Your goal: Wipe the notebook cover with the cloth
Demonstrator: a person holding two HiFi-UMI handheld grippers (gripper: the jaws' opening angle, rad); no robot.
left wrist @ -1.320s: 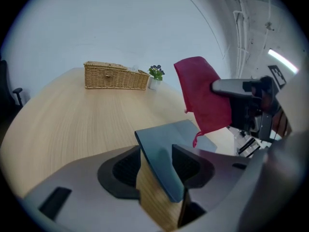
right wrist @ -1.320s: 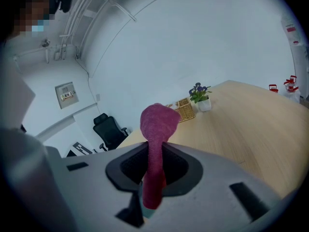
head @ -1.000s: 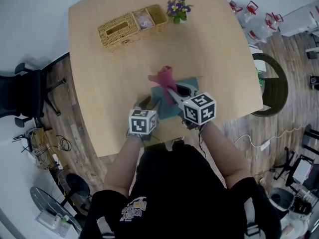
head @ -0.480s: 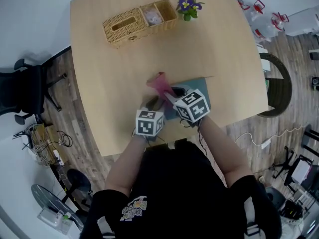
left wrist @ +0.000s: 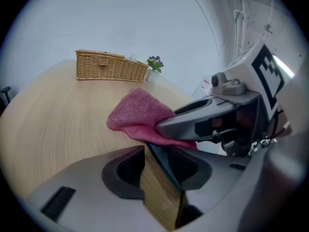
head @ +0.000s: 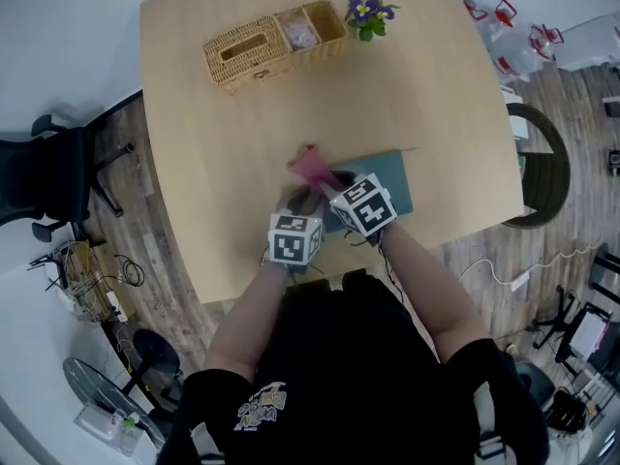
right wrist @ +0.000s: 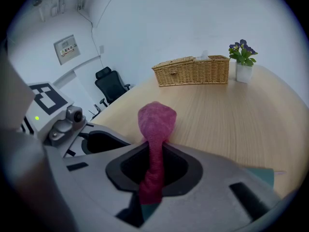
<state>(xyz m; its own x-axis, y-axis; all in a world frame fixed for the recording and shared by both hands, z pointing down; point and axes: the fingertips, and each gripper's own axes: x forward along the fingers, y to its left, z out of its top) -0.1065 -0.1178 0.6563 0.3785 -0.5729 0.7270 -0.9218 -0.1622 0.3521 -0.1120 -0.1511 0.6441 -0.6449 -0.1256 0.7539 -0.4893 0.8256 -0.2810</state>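
A teal notebook (head: 395,176) lies flat near the table's front edge. My right gripper (head: 325,180) is over its left part, shut on a pink cloth (head: 310,165) that sticks out past the jaws. In the right gripper view the cloth (right wrist: 155,124) stands pinched between the jaws of the right gripper (right wrist: 153,151), with teal notebook (right wrist: 261,176) beneath. My left gripper (head: 304,207) is at the notebook's near left edge. In the left gripper view the left gripper (left wrist: 160,153) has its jaws drawn in on a thin dark edge of the notebook (left wrist: 166,170). The cloth (left wrist: 137,117) lies just beyond.
A wicker basket (head: 262,45) and a small pot of purple flowers (head: 367,14) stand at the table's far side. A black office chair (head: 44,177) is on the floor to the left. A round dark stool (head: 538,168) stands to the table's right.
The right gripper has moved left and nearer with the cloth. The left gripper has shifted right, so the two grippers are now close together at the notebook's left edge.
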